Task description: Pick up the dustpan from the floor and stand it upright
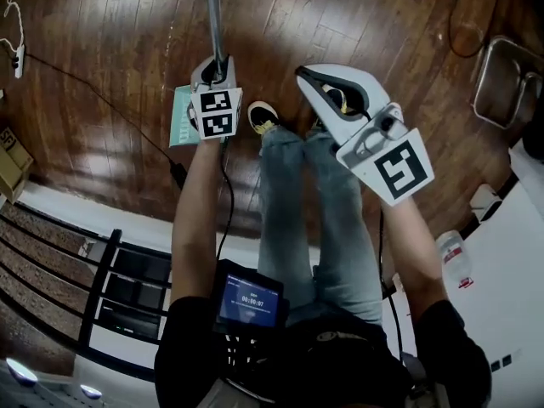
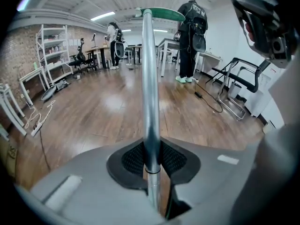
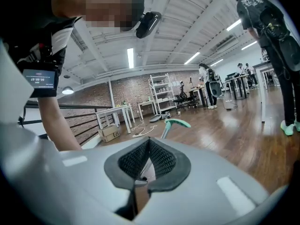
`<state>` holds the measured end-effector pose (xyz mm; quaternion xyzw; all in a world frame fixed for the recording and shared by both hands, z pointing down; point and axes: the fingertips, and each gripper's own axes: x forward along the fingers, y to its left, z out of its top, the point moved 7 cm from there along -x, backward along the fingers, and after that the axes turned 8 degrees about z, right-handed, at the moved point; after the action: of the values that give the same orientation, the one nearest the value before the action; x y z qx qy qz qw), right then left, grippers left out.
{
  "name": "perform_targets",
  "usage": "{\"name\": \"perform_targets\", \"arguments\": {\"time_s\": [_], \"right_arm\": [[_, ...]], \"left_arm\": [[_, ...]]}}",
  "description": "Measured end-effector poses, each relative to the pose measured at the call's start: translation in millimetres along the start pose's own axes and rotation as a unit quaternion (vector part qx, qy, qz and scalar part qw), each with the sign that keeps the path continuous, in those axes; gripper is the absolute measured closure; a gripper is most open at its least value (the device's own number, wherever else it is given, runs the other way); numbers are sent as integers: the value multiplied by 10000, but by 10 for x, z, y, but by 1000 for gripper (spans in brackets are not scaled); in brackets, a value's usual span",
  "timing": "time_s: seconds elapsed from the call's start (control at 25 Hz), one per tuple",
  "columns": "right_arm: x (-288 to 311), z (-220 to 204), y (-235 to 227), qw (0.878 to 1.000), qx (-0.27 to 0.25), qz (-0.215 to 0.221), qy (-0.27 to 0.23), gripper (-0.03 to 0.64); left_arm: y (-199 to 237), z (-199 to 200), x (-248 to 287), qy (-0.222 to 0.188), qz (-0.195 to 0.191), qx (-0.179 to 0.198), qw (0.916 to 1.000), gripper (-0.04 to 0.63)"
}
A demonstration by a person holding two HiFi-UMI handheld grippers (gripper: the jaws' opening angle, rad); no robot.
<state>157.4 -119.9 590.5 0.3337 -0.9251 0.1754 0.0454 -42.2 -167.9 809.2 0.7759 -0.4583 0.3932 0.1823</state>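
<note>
Dustpan (image 1: 181, 116): teal pan peeking out just left of left gripper (image 1: 219, 68), near person's shoe (image 1: 263, 117). Left jaws clamped on its metal pole (image 2: 150, 78), pads tight on both sides, pole running off to green grip (image 2: 161, 14). Right gripper (image 3: 149, 143) holding nothing, 2 pads touching at tips. Wood floor (image 1: 102, 41) underneath.
</note>
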Motion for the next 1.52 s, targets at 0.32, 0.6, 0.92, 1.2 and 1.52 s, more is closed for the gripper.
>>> {"name": "perform_targets", "arguments": {"time_s": [0.32,0.6,0.92,1.2,1.52], "right_arm": [[-97,-240,870,9974,-7,714,125,614],[-126,-591,1639,9931,-175,1134,262,614],[-41,-940,2309,9871,-406,1453,545,613],[-49,-1193,2618,9851,-541,1465,724,613],[-87,-1067,2787,9845,-564,1510,695,614]], "left_arm": [[-81,-596,-894,-984,571,-237,9932,517],[-137,-1279,-1489,-1718,1097,-487,9778,515],[-304,-1874,-1873,-2380,1217,-254,9633,517],[-372,-2128,-2115,-3020,1321,-168,9440,517],[-345,-2324,-2287,-2682,1033,-249,9575,381]]}}
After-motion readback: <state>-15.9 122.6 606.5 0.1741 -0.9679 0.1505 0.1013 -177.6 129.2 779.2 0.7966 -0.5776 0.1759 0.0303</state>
